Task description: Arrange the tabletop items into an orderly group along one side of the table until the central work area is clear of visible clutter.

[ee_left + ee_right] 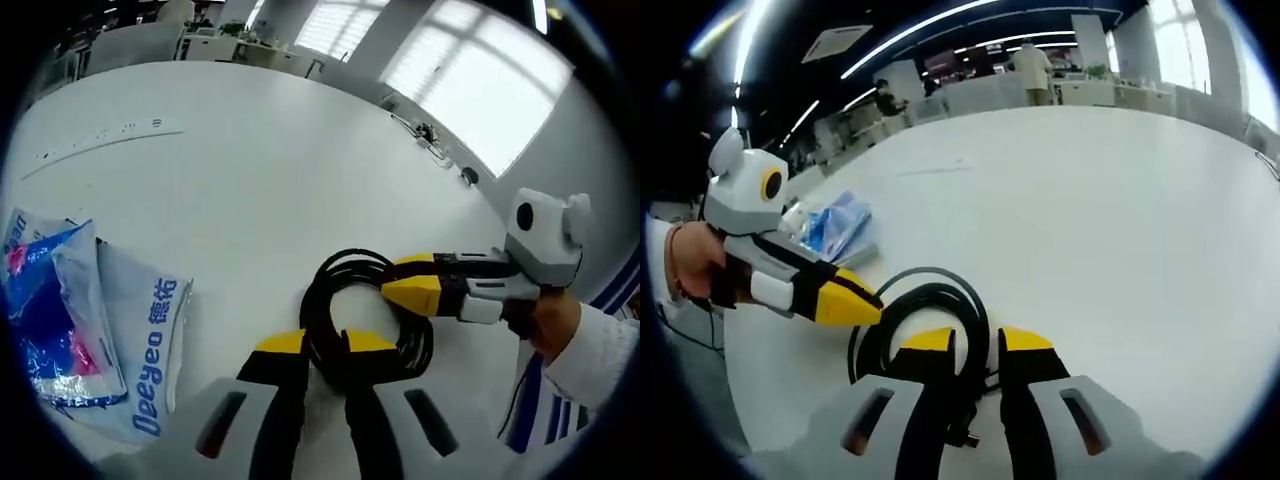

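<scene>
In the left gripper view, the coiled black cable [365, 315] lies on the white table [250, 170] at about 6 o'clock, just ahead of the camera. The left hand-held gripper [325, 342] rises from the bottom edge with its two yellow-tipped jaws set on either side of the near arc of the coil, a strand running between them; the jaws look clamped on that strand. The right hand-held gripper [415, 285] comes in from 3 o'clock, held by a hand [550, 320], its yellow tip touching the far right edge of the coil. A blue and white wipes packet [90, 320] lies at 8 o'clock, well apart from the cable.

In the right gripper view, the cable [925, 320] sits at 6 o'clock, its near side passing between the jaws of the right hand-held gripper [978, 345], which appear closed on it. The left hand-held gripper [845, 300] enters from 9 o'clock, touching the coil's left side. The packet [835, 225] lies at 10 o'clock.
</scene>
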